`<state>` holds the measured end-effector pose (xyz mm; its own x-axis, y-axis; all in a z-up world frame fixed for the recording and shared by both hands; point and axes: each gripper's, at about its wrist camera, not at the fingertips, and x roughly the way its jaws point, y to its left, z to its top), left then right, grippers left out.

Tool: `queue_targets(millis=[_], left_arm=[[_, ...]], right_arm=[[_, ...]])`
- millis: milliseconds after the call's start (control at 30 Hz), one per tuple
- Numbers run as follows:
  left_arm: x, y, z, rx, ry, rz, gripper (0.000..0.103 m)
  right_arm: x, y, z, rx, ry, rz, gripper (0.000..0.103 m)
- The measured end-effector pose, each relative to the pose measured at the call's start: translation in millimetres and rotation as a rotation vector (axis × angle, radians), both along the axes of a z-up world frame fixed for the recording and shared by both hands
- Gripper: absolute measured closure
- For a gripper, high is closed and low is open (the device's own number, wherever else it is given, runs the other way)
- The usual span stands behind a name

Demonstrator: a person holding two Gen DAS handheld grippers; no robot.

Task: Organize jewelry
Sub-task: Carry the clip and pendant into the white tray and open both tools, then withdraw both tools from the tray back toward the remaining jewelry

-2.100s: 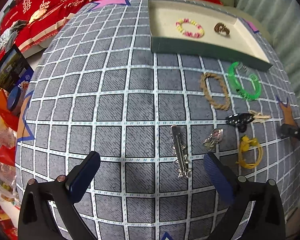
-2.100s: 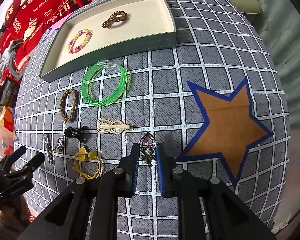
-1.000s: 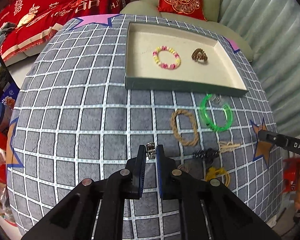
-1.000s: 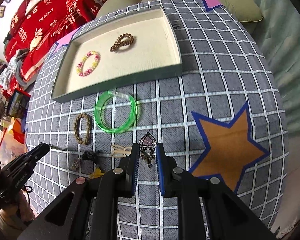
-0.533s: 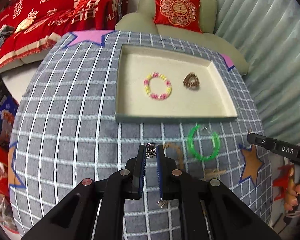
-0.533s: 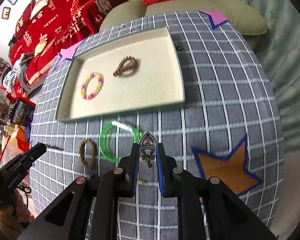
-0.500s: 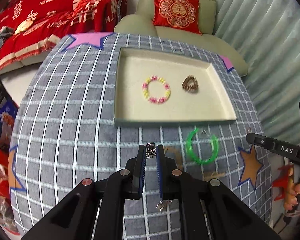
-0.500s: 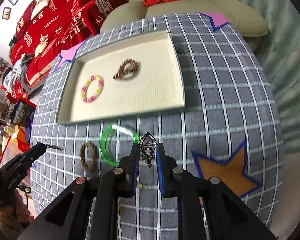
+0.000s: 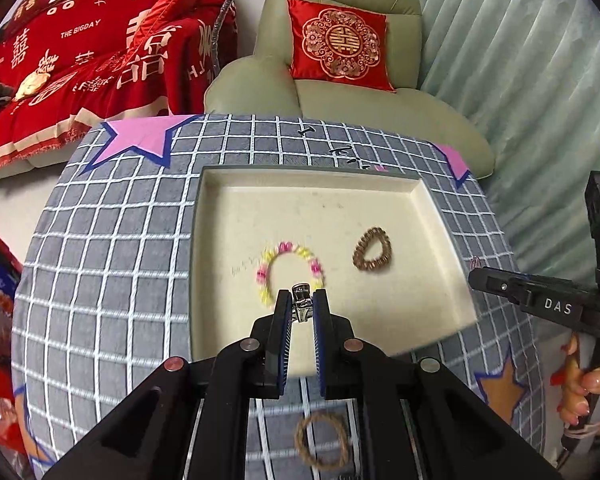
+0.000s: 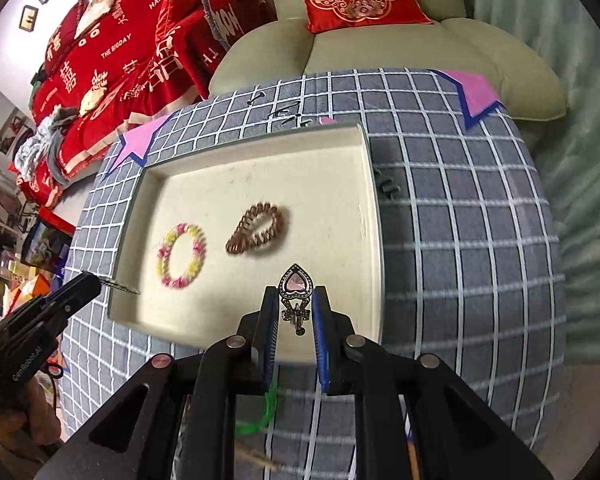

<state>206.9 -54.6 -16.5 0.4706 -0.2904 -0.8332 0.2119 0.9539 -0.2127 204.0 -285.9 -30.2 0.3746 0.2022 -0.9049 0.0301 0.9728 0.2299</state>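
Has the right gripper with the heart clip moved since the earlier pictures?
Yes. The right gripper, shut on the heart clip, went from above the cloth near the star to above the tray.

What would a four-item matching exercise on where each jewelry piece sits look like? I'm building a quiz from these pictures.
Things:
1. pink-and-yellow beaded bracelet
2. silver metal hair clip
3. purple heart-shaped gem clip
4. brown braided rope bracelet

Places:
A. in the right gripper
B. on the checked cloth, outside the tray
C. in the left gripper
D. lying in the cream tray

Pairs: 1-D, 2-C, 3-A, 4-B
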Motion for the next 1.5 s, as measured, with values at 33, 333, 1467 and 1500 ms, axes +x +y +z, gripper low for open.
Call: queue_targets(millis=[33,333,1467,1500], left_arm=[[6,-3,-4,0.005,0.003,-0.002,0.083],[40,-21,-34,0.061,0.030,0.007,0.083],[19,-14,-26,0.206,-0.062,0.084,0.000],[13,-12,-24,0.207,-0.068,0.081,0.000]], right_arm=[[5,1,-3,-0.005,0.004,0.005,0.085],[35,4,-37,-0.014,0.055,0.030,0.085],[35,-3,-31,0.175,0.018,-0.040,0.014],[32,-4,-27,0.186,0.007,-0.048,0.014]])
